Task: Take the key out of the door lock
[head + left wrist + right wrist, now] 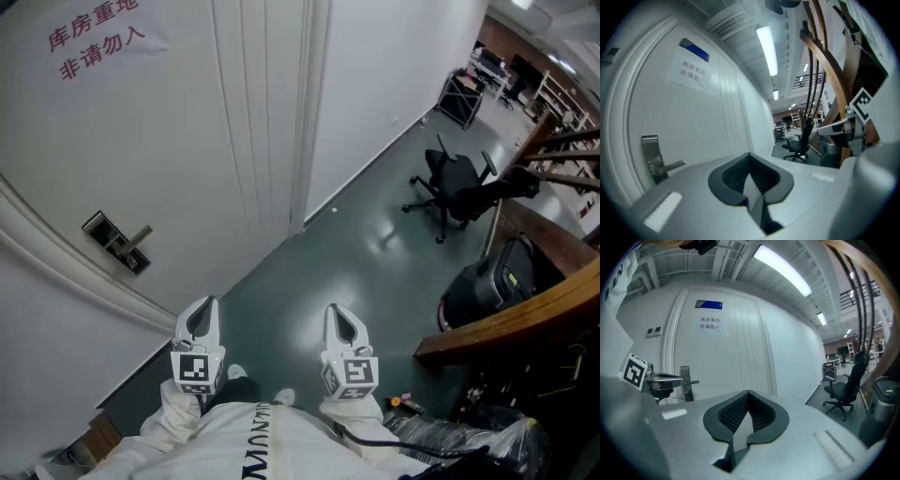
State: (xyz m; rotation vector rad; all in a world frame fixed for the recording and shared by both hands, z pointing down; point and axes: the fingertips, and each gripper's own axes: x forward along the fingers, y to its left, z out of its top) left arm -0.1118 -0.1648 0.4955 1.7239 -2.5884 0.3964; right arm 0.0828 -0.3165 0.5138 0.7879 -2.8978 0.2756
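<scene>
A white door point(141, 141) carries a dark metal lock plate with a lever handle point(119, 243); I cannot make out a key in it at this distance. Both grippers hang low in front of the person, well short of the door. The left gripper point(207, 304) is shut and holds nothing, and so is the right gripper point(333, 308). In the left gripper view the lock plate point(650, 157) stands far left, beyond the shut left gripper point(750, 154). The right gripper view shows the lock plate point(685, 382) past the left gripper's body point(658, 379), with the right gripper point(748, 393) shut.
A paper sign with red characters point(94, 39) is stuck high on the door. A black office chair point(457, 185) stands on the green floor to the right. A wooden rail point(525, 311), a black case point(492, 277) and black bags point(469, 436) crowd the right side.
</scene>
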